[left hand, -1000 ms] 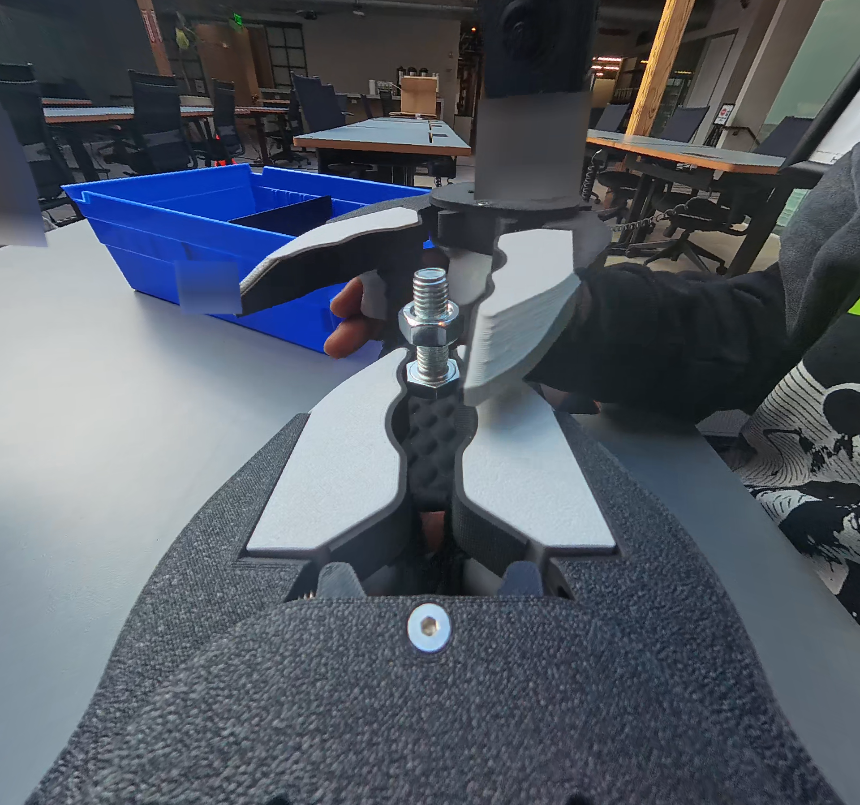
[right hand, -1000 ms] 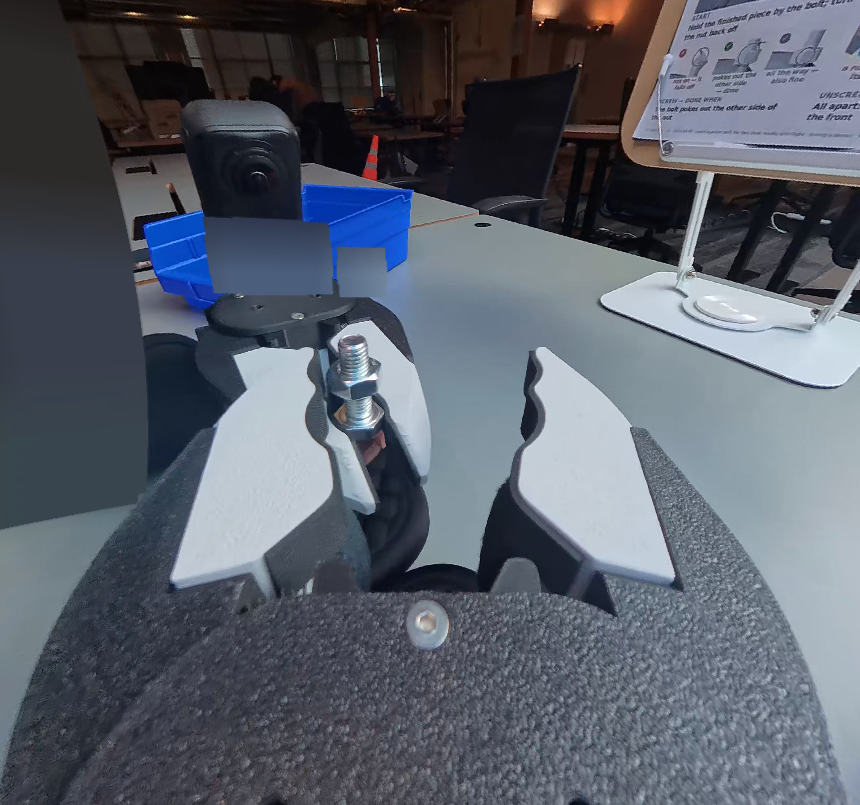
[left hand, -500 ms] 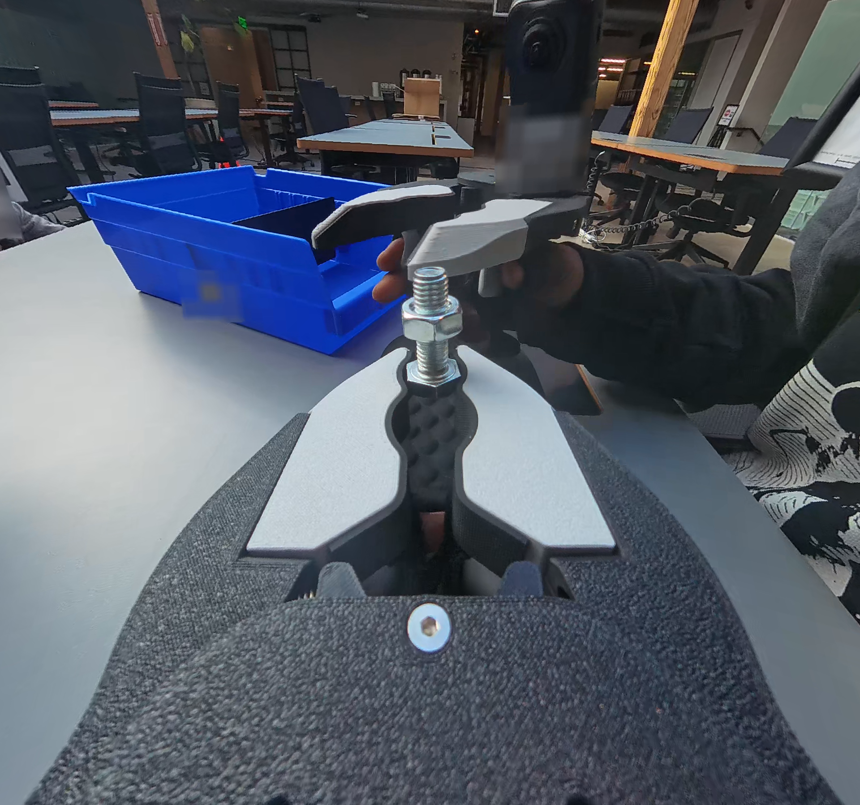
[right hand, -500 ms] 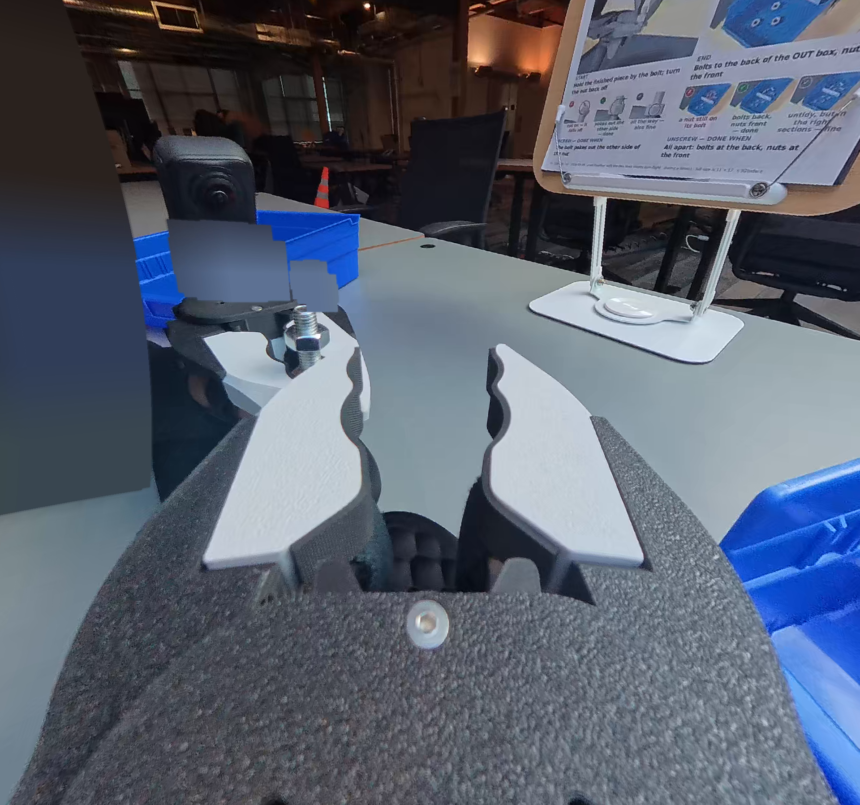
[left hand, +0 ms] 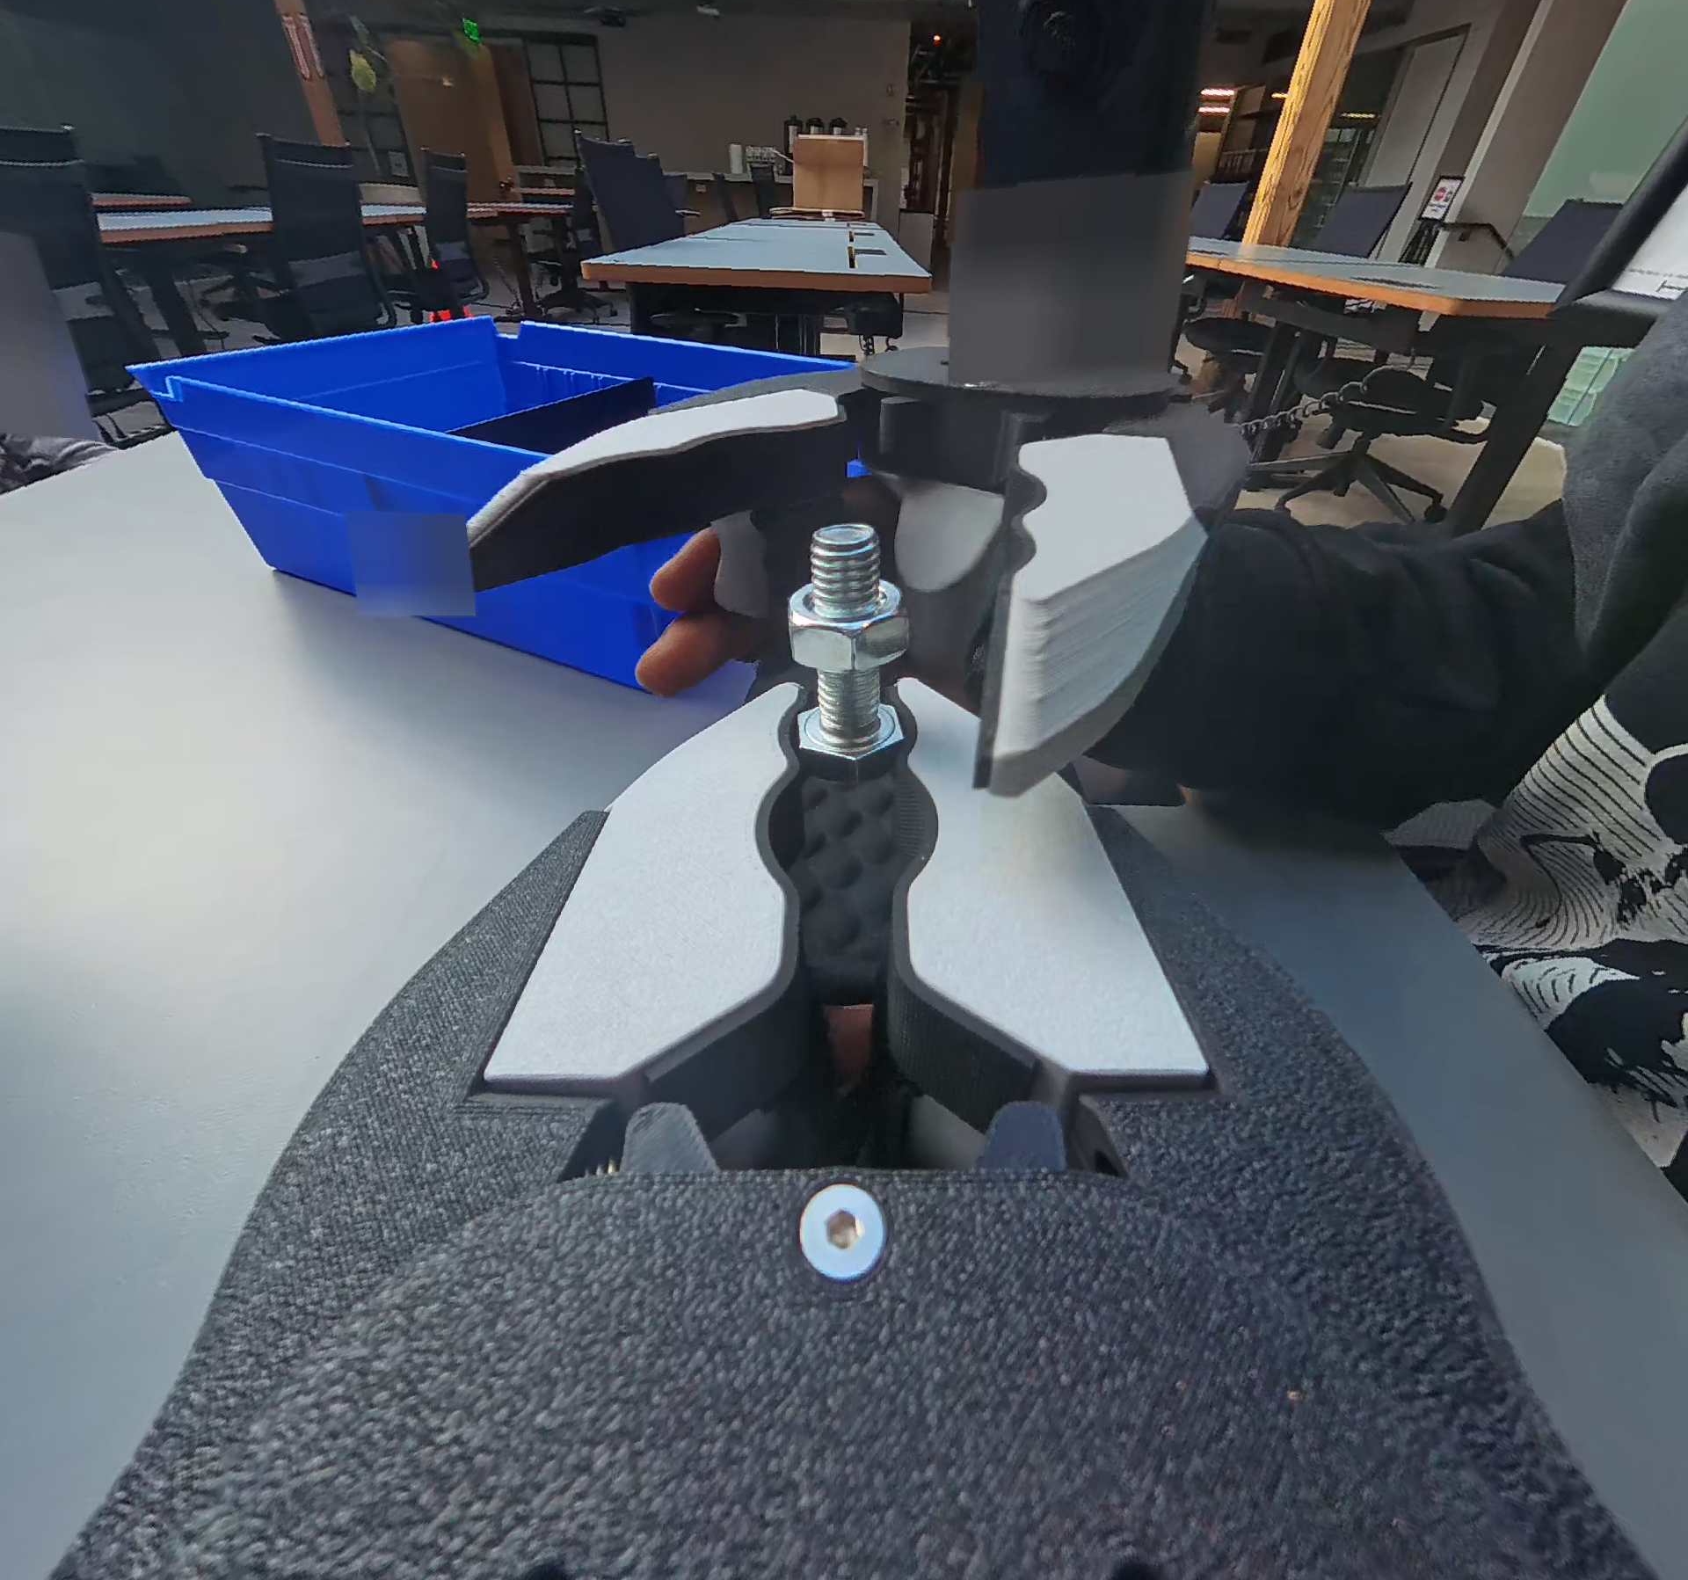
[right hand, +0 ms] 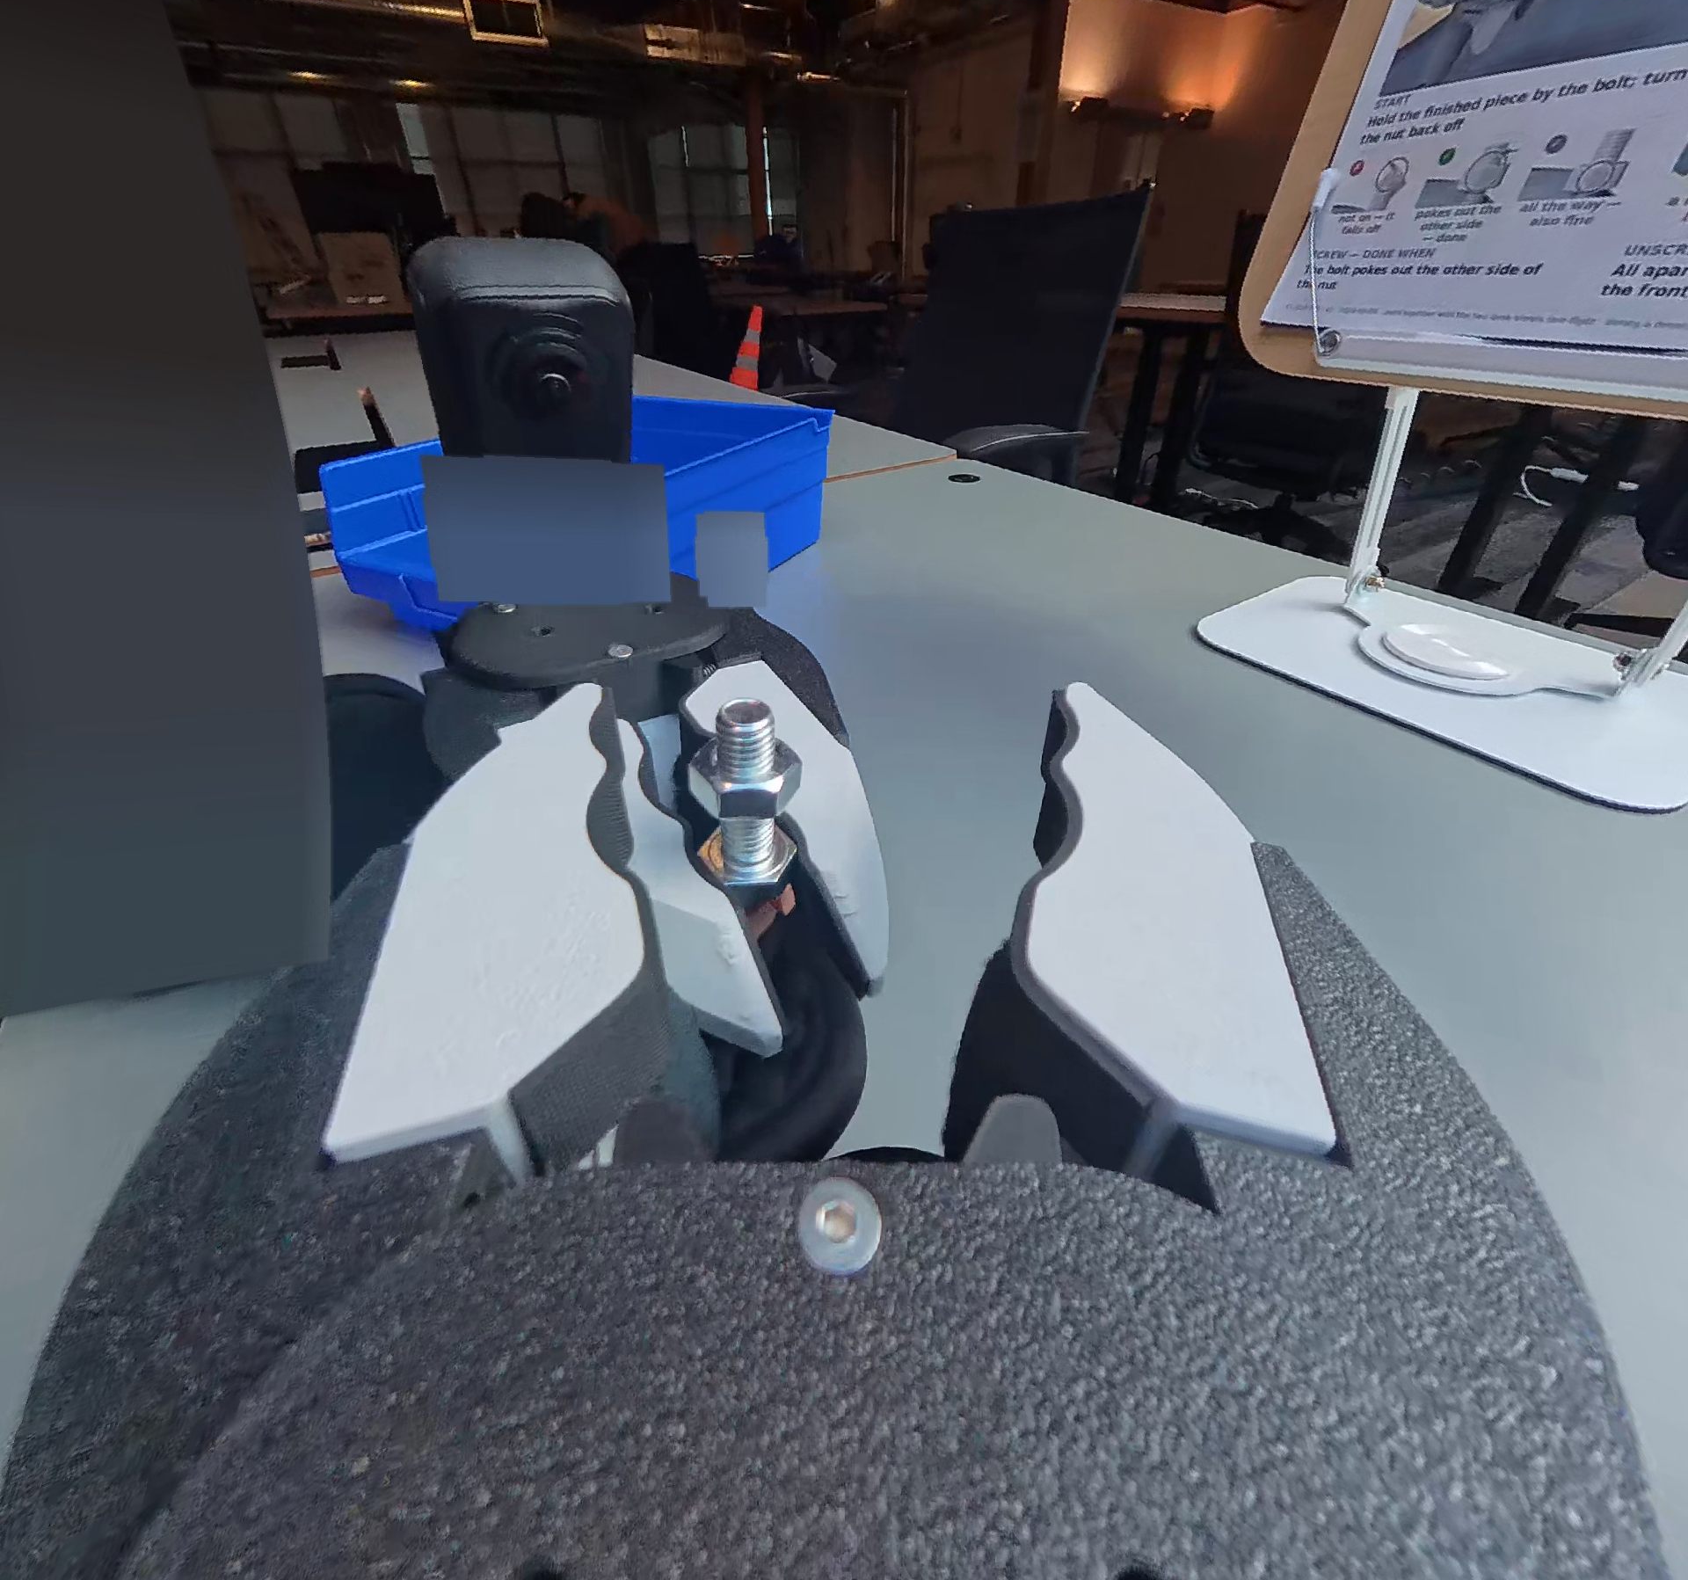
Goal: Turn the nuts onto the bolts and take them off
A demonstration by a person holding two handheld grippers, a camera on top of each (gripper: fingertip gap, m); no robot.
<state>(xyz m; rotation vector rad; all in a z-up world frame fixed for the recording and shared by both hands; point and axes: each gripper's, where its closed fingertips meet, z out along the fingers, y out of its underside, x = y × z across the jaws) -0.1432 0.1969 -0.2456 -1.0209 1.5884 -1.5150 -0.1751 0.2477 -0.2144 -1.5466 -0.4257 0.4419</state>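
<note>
Left wrist view: left gripper [left hand: 845,746] jaws clamp bolt [left hand: 845,623] head, nut [left hand: 848,632] mid-thread. Right gripper [right hand: 827,792], jaws wide, is back beside nut vs 0.5 s ago; prob next turn.

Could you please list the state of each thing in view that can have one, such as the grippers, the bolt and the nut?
left gripper: shut on the bolt's head.
right gripper: open, fingers either side of the bolt, not touching it.
bolt: upright, thread end up, off the table.
nut: threaded partway down the bolt, thread showing above and below.
blue bin: resting on the table, open-topped.
</note>
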